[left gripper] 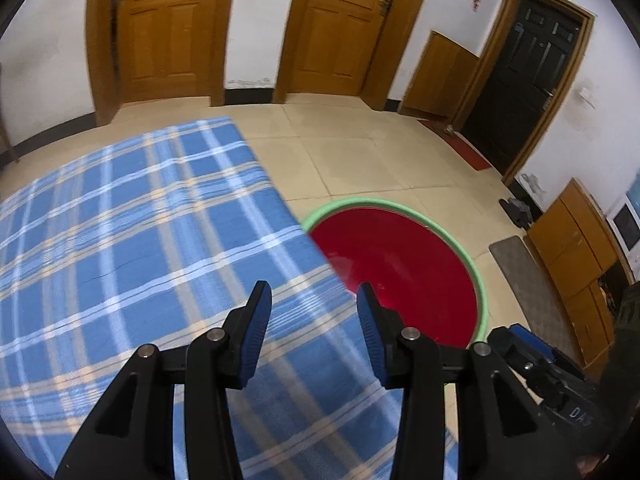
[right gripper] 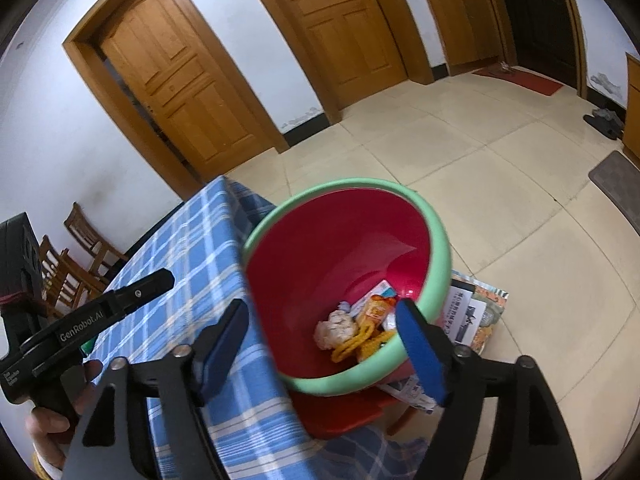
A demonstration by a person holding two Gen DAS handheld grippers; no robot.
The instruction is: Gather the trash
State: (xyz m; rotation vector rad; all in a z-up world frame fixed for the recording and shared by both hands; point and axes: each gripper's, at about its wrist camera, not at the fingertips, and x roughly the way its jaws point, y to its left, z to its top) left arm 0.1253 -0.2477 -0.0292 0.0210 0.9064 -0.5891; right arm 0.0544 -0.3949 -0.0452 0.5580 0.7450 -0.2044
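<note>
Both pairs of jaws stand spread with nothing between them: our left gripper (left gripper: 314, 312) hangs over the blue checked tablecloth (left gripper: 132, 216) near its corner, and our right gripper (right gripper: 324, 344) hangs at the table edge looking down into the red basin (right gripper: 332, 248) with the green rim; the trash is already in that basin, a crumpled paper wad (right gripper: 335, 330), an orange snack packet (right gripper: 376, 308) and some yellow ring-shaped scraps (right gripper: 352, 346) lying together at the bottom; the cloth that we can see bears no further litter, so we judge the collecting close to finished, though a small green thing beneath the left tool in the right view is too hidden to name; the basin sits just beside the table on what looks like a red stool (right gripper: 340, 412), and it appears tilted, though the lens may exaggerate that; the risk we see is a knock from the right gripper's fingers on the rim, which could tip the basin and spill the trash onto the tiled floor (right gripper: 500, 200) and the printed papers (right gripper: 476, 316) lying there; a hand (right gripper: 52, 424) grips the left tool's handle from below, holding it level and pointing forward over the table, while the right tool pitches downward toward the basin.
</note>
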